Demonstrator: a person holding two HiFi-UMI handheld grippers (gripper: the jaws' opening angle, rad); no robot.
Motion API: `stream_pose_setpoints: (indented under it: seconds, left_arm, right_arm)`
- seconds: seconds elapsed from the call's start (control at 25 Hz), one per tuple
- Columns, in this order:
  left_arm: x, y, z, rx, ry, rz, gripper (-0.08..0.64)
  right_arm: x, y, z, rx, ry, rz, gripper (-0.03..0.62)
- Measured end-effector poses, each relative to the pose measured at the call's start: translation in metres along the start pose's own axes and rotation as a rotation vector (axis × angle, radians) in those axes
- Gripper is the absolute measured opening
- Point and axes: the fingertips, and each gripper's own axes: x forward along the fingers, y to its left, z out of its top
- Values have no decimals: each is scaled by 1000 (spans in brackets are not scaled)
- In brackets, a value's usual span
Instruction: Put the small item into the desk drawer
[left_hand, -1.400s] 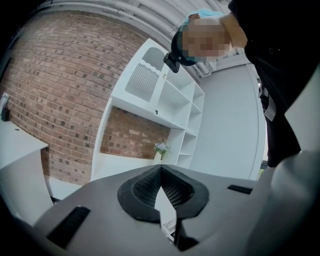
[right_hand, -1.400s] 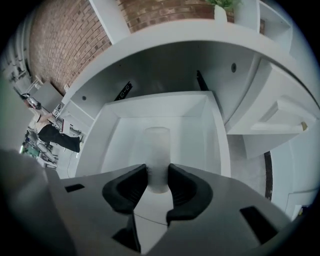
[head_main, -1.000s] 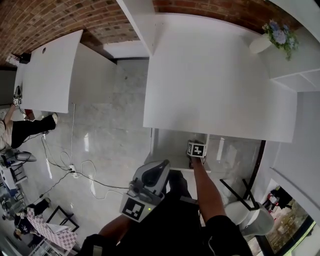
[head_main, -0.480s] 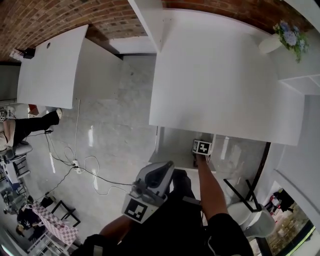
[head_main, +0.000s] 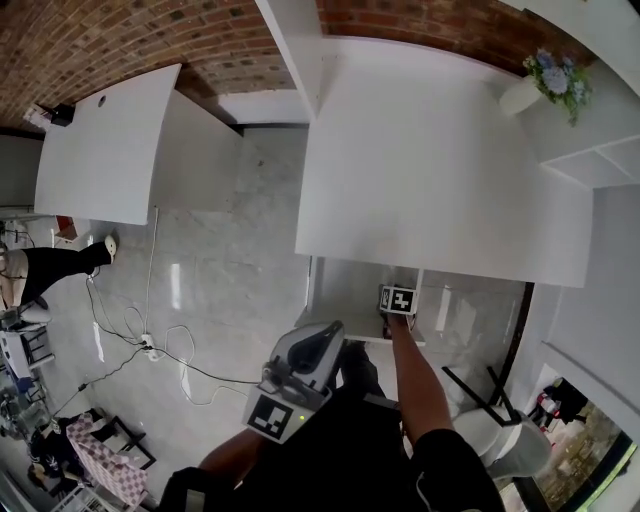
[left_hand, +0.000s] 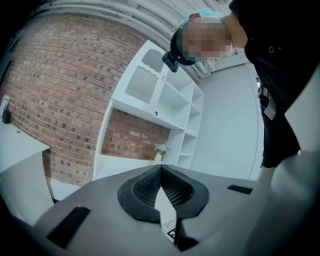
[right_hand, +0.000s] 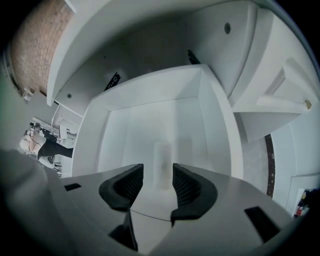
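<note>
A blurred, pale small item (right_hand: 162, 161) is inside the open white drawer (right_hand: 142, 122).

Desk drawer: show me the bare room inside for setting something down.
The open white desk drawer has bare floor along its left wall and right wall and across the back. Only the middle front is taken, by a pale blurred small item.

A flower vase (head_main: 525, 92) stands near white shelving (head_main: 590, 165) and brick wall (head_main: 100, 40).
</note>
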Motion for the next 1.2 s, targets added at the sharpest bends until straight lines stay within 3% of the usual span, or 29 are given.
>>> stream_pose_setpoints:
  seconds: [0.16, 0.24, 0.36, 0.44, 0.76, 0.88, 1.04, 1.2]
  left_arm:
    - [-12, -20, 14, 18, -54, -14, 20]
    - [-20, -33, 23, 30, -85, -20, 20]
    - [-40, -58, 44, 50, -141, -24, 20]
    - [-57, -77, 52, 69, -166, -25, 20]
    - [-132, -140, 36, 141, -203, 14, 20]
    - [-155, -158, 30, 143, -208, 29, 20]
    - [-178, -171, 28, 148, -217, 26, 20]
    - [-194, -172, 28, 149, -221, 27, 20]
  right_arm:
    - [-34, 10, 12, -45, -63, 20, 193]
    - [-63, 20, 17, -85, -128, 43, 156]
    - [-123, 36, 17, -176, -268, 57, 45]
    - [-163, 46, 13, -206, -364, 80, 22]
    - [-324, 71, -15, -174, -692, 168, 14]
    - [-376, 86, -33, -208, -785, 196, 14]
    - [-425, 106, -59, -280, -865, 194, 14]
    - [-466, 121, -82, -293, -925, 211, 14]
